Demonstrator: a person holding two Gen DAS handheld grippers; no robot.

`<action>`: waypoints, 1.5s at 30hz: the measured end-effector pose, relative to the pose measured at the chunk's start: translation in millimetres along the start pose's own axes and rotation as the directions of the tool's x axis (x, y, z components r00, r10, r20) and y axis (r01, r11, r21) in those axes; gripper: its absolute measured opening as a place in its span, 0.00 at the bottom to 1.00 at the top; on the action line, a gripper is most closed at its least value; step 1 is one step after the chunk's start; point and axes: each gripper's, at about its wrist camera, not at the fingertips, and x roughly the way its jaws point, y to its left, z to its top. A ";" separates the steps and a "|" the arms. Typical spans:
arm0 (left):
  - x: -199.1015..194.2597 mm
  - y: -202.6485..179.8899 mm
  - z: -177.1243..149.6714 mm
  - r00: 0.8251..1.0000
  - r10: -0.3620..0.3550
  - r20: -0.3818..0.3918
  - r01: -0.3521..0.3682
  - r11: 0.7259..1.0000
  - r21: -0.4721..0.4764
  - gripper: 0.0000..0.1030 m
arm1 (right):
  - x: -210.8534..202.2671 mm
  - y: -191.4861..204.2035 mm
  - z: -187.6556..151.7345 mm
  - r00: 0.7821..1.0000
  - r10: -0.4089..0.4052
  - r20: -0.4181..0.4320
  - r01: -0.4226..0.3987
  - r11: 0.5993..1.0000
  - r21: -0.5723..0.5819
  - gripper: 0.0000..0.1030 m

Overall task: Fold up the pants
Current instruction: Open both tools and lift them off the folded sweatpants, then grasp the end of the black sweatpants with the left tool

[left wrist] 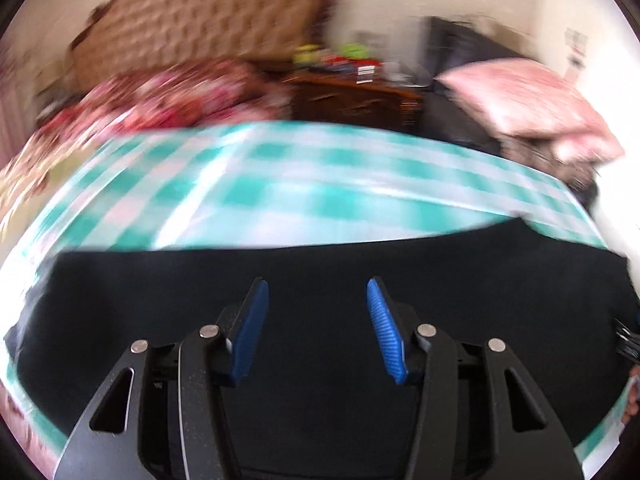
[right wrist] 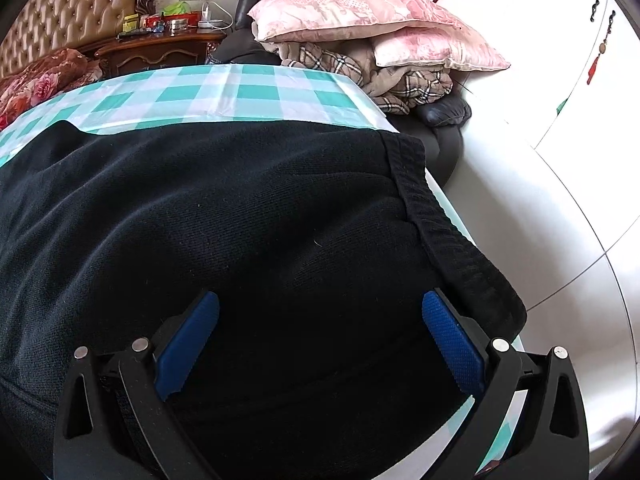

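Our left gripper (left wrist: 316,300) sits half-open over the pants (left wrist: 320,360), nothing pinched; the right gripper (right wrist: 320,316) is wide beside the waistband (right wrist: 460,256). Pants lie flat on the checked cloth (right wrist: 240,92). Grab just the top layer and we reckon the fold skews.

Left gripper (left wrist: 318,304): jaws partly apart, a clear gap between the blue pads (left wrist: 386,328), nothing pinched between them. Pads tilt inward at the far tips, forming a narrow V. It angles downward, fingers aimed away from the camera. Left wrist view is motion-blurred, gripper body itself sharp. Black linkage arms with silver pivot pins visible at the near edge.

Right gripper (right wrist: 320,320): jaws spread wide, blue pads (right wrist: 450,344) far apart, nothing gripped between them. Also angled downward, sharp picture. At the far right edge of the left wrist view, part of a hand (left wrist: 633,396) shows, partly cut off.
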 end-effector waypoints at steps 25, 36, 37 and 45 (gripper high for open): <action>-121.3 329.2 -101.9 0.985 -0.093 0.148 0.170 0.700 -0.694 0.42 | -130.1 286.8 69.9 0.768 0.638 -0.061 -0.604 0.689 -0.401 0.51; -70.2 321.6 -140.8 0.951 -0.256 0.175 0.279 0.459 -0.843 0.36 | -122.1 432.5 47.2 0.766 0.605 -0.216 -0.623 0.616 -0.483 0.28; -66.6 322.7 -137.3 0.954 -0.249 0.168 0.268 0.456 -0.849 0.36 | -121.3 433.5 46.8 0.775 0.597 -0.208 -0.613 0.627 -0.481 0.28; -79.2 321.2 -122.3 0.973 -0.181 0.141 0.214 0.496 -0.841 0.29 | -130.7 444.8 25.3 0.846 0.533 -0.013 -0.429 0.665 -0.612 0.35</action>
